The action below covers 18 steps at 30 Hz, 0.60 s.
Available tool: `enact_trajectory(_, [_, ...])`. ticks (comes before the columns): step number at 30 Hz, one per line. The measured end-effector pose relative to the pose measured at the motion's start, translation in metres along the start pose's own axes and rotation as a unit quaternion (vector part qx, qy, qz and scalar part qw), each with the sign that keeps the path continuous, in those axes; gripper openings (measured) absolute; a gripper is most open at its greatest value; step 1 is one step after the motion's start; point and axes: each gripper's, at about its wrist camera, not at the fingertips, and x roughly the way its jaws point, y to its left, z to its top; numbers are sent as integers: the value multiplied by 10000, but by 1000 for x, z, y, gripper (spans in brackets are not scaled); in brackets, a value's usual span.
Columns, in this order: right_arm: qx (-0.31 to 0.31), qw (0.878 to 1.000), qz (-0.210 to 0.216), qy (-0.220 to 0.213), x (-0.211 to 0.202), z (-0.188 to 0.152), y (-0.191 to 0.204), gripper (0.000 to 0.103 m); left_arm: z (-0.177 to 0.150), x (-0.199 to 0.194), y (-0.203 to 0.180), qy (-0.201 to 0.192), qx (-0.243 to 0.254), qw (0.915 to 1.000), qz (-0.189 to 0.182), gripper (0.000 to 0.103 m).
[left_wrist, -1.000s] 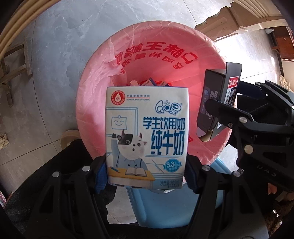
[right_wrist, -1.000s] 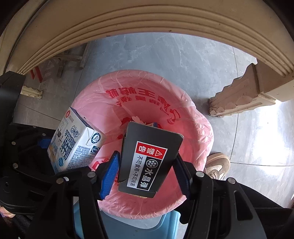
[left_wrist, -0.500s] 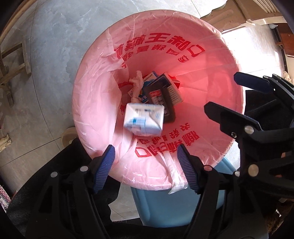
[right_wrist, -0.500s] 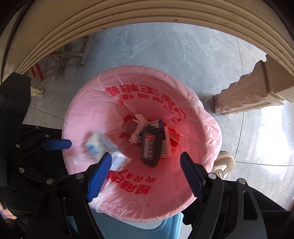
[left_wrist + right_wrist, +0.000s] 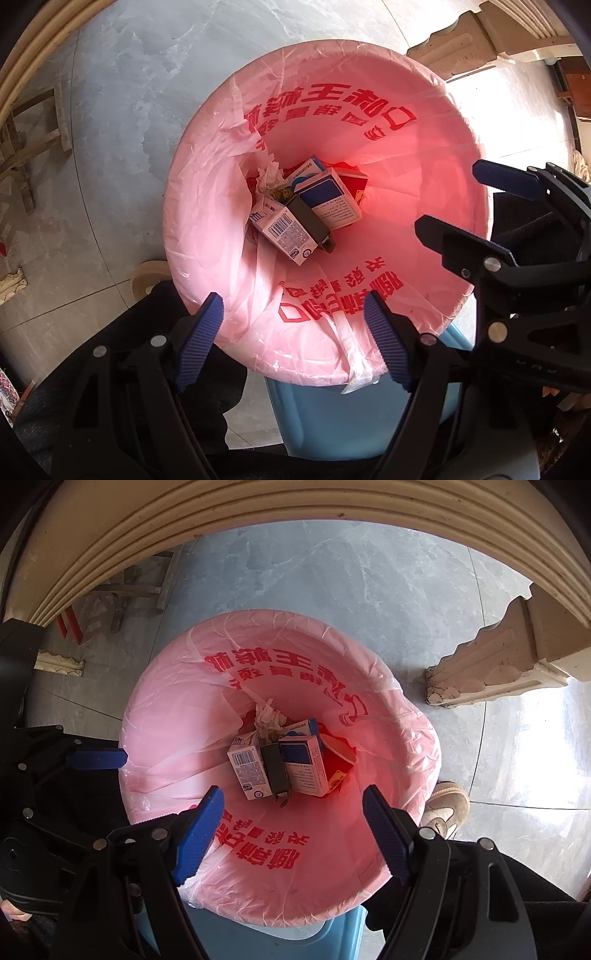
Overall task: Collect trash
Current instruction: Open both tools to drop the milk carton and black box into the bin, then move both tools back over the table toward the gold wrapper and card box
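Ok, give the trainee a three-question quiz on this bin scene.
1. True or false: the left tool is shut on the milk carton.
2. The black box lies: A) on the floor B) inside the pink bin liner C) in the right tool.
3. Fill in: the crumpled tissue lies ____ the liner.

Key: 1 false; 2 B; 3 inside.

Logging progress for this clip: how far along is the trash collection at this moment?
Done: the milk carton and black box lie in the pink-lined bin with other trash. In hand: nothing; the left gripper and right gripper hang open above it. Left: no uncollected trash shows in either view.
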Motion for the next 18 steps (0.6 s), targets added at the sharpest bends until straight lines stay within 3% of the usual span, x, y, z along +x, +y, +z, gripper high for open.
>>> enact_trajectory(10, [67, 9996, -64, -260, -20, -6, -3, 76, -8, -18, -6, -278, 62, 9995, 156, 77])
enact_trajectory(18, [261, 9963, 54, -818, -86, -28, -5, 76, -41, -73, -16, -802, 213, 9957, 403, 77])
